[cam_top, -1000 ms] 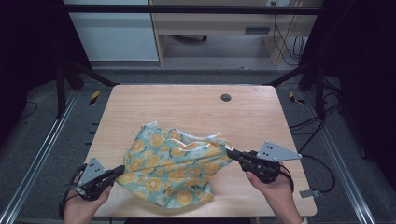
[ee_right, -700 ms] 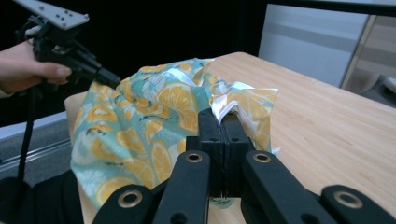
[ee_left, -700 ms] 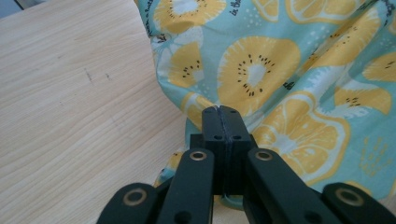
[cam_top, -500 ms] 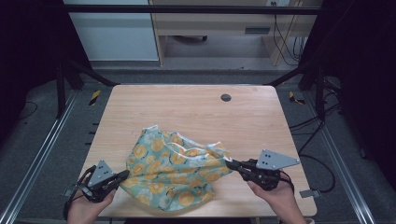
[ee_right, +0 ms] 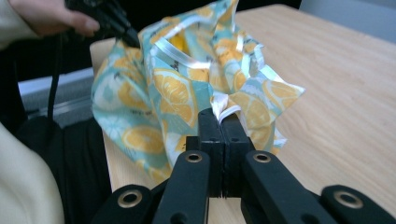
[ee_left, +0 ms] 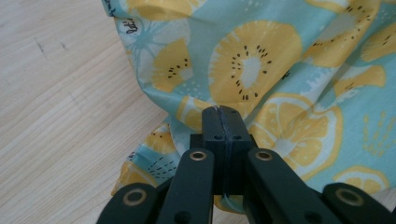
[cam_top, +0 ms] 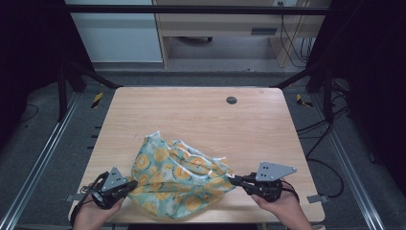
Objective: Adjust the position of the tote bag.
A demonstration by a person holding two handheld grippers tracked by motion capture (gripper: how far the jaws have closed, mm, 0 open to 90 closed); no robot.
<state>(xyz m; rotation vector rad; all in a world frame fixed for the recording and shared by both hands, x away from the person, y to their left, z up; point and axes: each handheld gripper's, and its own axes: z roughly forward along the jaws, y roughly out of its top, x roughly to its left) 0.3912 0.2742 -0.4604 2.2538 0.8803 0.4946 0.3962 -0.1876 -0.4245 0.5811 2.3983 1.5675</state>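
The lemon-print cloth (cam_top: 179, 179) sags in a rumpled heap at the near edge of the desk (cam_top: 191, 115), its long axis running straight between the left tongs (cam_top: 130, 183), clamped on its left end, and the right tongs (cam_top: 233, 180), clamped on its white-trimmed right end.

Work surface: light wood table (cam_top: 201, 115), rounded corners, grain visible. Dark round grommet (cam_top: 231, 100) set near far edge, right of centre. Citrus-print teal cloth (cam_top: 179, 179) is bunched on near half, partly overhanging near edge.
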